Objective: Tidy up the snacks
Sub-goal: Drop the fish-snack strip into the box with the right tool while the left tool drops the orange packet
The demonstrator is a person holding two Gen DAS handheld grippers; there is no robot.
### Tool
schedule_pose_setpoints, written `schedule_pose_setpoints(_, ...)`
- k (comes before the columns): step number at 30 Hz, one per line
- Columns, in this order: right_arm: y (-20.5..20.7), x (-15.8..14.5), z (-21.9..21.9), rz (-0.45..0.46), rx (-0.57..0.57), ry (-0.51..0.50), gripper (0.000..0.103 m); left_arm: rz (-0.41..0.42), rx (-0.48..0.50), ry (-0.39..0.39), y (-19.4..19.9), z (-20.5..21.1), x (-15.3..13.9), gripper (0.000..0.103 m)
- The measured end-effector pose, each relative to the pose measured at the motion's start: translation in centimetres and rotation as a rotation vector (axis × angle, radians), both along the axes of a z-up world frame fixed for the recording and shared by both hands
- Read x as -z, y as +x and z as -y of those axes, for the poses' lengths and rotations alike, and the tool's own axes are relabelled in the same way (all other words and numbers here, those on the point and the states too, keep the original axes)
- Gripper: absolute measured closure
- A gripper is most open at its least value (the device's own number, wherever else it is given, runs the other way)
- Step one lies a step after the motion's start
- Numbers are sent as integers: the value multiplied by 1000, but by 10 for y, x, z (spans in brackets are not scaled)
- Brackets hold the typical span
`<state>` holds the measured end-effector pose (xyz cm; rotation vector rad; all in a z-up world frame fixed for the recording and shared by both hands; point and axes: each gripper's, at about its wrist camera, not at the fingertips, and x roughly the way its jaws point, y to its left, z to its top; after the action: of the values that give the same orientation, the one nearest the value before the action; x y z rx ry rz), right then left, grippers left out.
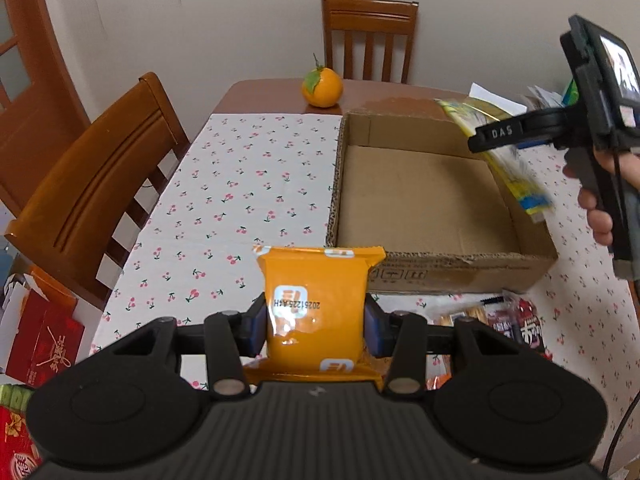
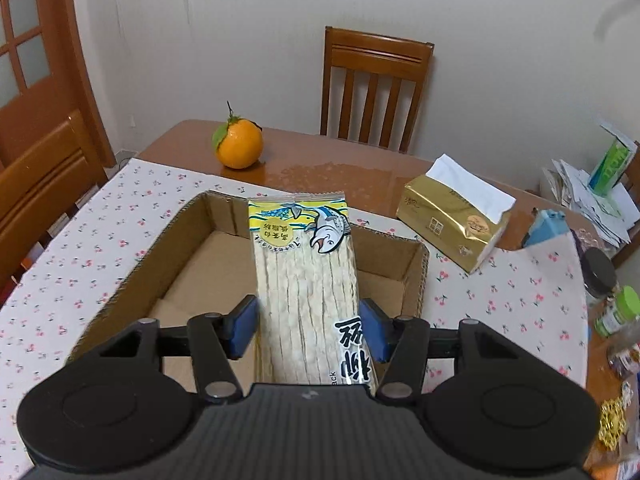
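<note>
Cream walls back a brown wooden table that wears a white cloth printed with small red cherries. On the cloth sits one shallow cardboard box, open on top, corrugated at its cut rims, with a bare floor.

The left gripper is clenched on one orange packet, its blue pads pressing the packet's two sides. The packet is a glossy, puffy foil pillow with crimped ends; its long axis runs straight ahead along the fingers, far end toward the box's near wall and just short of it. It hangs over the cloth at the table's near edge.

The right gripper has its jaws part-spread around one fish-snack pack. The left pad stands clear of the pack; whether the right pad touches it I cannot tell. The pack is long, flat and clear-fronted, showing pale ribbed strips, with a yellow header bearing a fish drawing. Its long axis runs along the fingers, header end pointing at the box's far wall, and it lies over the box interior, toward the right side in the left wrist view.

One orange with a green leaf rests on bare wood near the table's far edge. One gold tissue pack lies beyond the box's far right corner. Two slatted wooden chairs show: one at the far edge, one at the left edge. Several red snack packets lie by the box's near right corner.
</note>
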<state>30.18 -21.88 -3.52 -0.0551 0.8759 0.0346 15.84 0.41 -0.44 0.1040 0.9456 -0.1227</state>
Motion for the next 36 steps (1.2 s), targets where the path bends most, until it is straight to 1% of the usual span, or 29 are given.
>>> schedule_pose_setpoints(1, 0, 2, 1, -1, 3, -5, 19, -1, -1, 4, 4, 2, 0, 58)
schedule_pose_setpoints(4, -8, 4, 5, 16, -10, 22, 5, 4, 8, 19, 14, 8, -1, 58)
schedule_pose_setpoints(5, -12, 4, 6, 20, -13, 33, 3, 6, 14, 20, 17, 11, -1, 58)
schedule_pose_setpoints(11, -49, -2, 12, 45, -8, 72, 0, 30, 69, 27, 47, 34, -5, 58)
schedule_pose_setpoints(13, -64, -4, 14, 56, -5, 86, 0, 39, 88, 16, 59, 41, -5, 58)
schedule_pose_setpoints(18, -97, -8, 16, 74, -11, 76, 0, 35, 124, 1, 90, 60, 0, 58)
schedule_pose_setpoints(22, -118, -7, 14, 65, -9, 59, 0, 40, 148, -10, 114, 76, 3, 58)
schedule_pose_setpoints(27, -137, 0, 19, 34, 19, 73, 0, 47, 170, -6, 144, 97, 8, 58)
schedule_pose_setpoints(31, -146, 5, 21, 18, 45, 57, 0, 48, 163, -29, 170, 108, 13, 56)
schedule_pose_setpoints(32, -148, 5, 22, 17, 51, 57, 0, 62, 153, -33, 177, 110, 14, 49)
schedule_pose_setpoints(33, -149, 6, 23, 14, 57, 57, 0, 78, 146, -31, 181, 112, 15, 27)
schedule_pose_setpoints(34, -151, 6, 24, 15, 64, 55, 0, 88, 133, -19, 184, 114, 15, 15)
schedule_pose_setpoints(35, -154, 7, 24, 16, 68, 54, 0, 101, 108, 1, 186, 115, 16, 6)
schedule_pose_setpoints(36, -156, 7, 25, 14, 73, 52, 0, 128, 98, 16, 185, 115, 15, 7)
